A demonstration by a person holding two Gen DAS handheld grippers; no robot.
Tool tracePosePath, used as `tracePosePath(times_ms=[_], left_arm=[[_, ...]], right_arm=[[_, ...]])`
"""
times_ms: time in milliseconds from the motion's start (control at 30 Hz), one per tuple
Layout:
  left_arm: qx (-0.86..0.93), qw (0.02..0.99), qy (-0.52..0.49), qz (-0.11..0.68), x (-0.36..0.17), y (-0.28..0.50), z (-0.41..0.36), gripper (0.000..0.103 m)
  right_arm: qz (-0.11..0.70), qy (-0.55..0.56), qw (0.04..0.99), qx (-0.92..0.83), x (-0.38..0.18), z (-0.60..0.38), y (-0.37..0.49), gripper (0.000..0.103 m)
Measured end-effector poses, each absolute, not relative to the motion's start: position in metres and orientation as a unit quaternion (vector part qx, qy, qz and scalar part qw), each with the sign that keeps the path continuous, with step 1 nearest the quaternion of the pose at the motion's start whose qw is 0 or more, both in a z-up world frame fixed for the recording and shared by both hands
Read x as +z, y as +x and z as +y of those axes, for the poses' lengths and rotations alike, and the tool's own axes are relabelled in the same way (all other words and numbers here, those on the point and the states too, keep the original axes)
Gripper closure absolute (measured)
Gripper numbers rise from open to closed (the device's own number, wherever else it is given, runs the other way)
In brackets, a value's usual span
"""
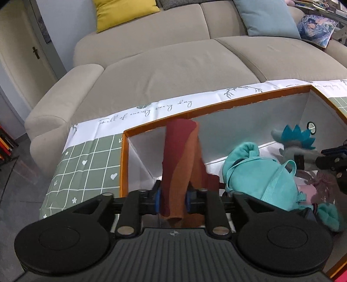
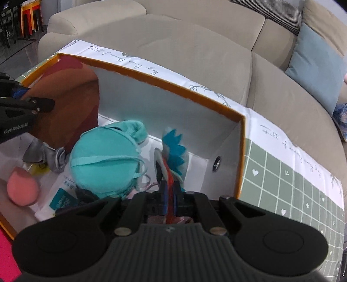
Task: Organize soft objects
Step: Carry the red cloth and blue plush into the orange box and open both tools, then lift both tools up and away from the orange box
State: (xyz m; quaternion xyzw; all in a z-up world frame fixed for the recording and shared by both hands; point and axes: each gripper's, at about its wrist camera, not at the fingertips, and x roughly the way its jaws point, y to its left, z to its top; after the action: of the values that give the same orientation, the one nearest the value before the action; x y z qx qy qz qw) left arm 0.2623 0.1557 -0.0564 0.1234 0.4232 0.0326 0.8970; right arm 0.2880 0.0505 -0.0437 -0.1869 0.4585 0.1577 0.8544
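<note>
An orange-rimmed box (image 1: 216, 108) with white inner walls was seen on a surface covered by a green checked cloth (image 1: 86, 160), whose white border carried the script "Full of energy every day". Behind the box a beige sofa (image 1: 173, 71) was placed, with a yellow cushion (image 1: 121, 13) and a pale blue cushion (image 1: 266, 17) on it.

Inside the box, at its left end, a red and orange cloth (image 1: 180, 156) was draped upright between the fingers of the left gripper (image 1: 172, 199); the jaws were set narrowly apart, and whether the pads pressed on the cloth could not be told. Near the box's middle a teal plush (image 2: 106, 167) with straps was lying, crowding the space between the two grippers. Toward the box's right end a grey plush toy with blue spikes (image 2: 173, 149) was held by the right gripper (image 2: 170, 195), whose jaws were closed tightly on a red and blue part of it. A round metal-ringed hole (image 2: 216, 163) was seen in the box's right wall.

In the box's near left corner a pink sponge (image 2: 22, 188), a crumpled grey fabric piece (image 2: 43, 154) and a white packet with a teal label (image 2: 63, 195) were lying; its print could not be read. On the left gripper's body part of a word, "GenRobot", was made out.
</note>
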Motion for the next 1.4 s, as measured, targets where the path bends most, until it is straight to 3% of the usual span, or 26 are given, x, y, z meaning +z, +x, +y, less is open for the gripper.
tracePosePath(times_ms=[100, 133, 267, 767, 967, 1300, 1400], left_arm=[[0.030, 0.899, 0.108, 0.423, -0.051, 0.255, 0.159, 0.050], [0.027, 0.901, 0.100, 0.421, -0.048, 0.254, 0.160, 0.047], [0.018, 0.907, 0.086, 0.411, -0.031, 0.242, 0.160, 0.041], [-0.024, 0.947, 0.031, 0.318, 0.077, 0.158, 0.130, 0.036], [-0.055, 0.964, 0.017, 0.260, 0.109, 0.116, 0.102, 0.036], [-0.107, 0.976, -0.022, 0.186, 0.124, 0.052, 0.053, 0.036], [-0.104, 0.979, -0.023, 0.176, 0.122, 0.037, 0.041, 0.029]], right_arm=[[0.458, -0.175, 0.856, 0.162, -0.039, 0.048, 0.282, 0.086], [0.457, -0.171, 0.858, 0.163, -0.036, 0.048, 0.279, 0.079], [0.456, -0.147, 0.861, 0.172, -0.019, 0.043, 0.268, 0.072], [0.414, -0.062, 0.890, 0.181, 0.077, -0.008, 0.194, 0.051], [0.385, -0.031, 0.904, 0.183, 0.105, -0.042, 0.141, 0.037], [0.332, -0.020, 0.930, 0.154, 0.122, -0.092, 0.042, 0.036], [0.323, -0.013, 0.936, 0.138, 0.119, -0.103, 0.023, 0.036]])
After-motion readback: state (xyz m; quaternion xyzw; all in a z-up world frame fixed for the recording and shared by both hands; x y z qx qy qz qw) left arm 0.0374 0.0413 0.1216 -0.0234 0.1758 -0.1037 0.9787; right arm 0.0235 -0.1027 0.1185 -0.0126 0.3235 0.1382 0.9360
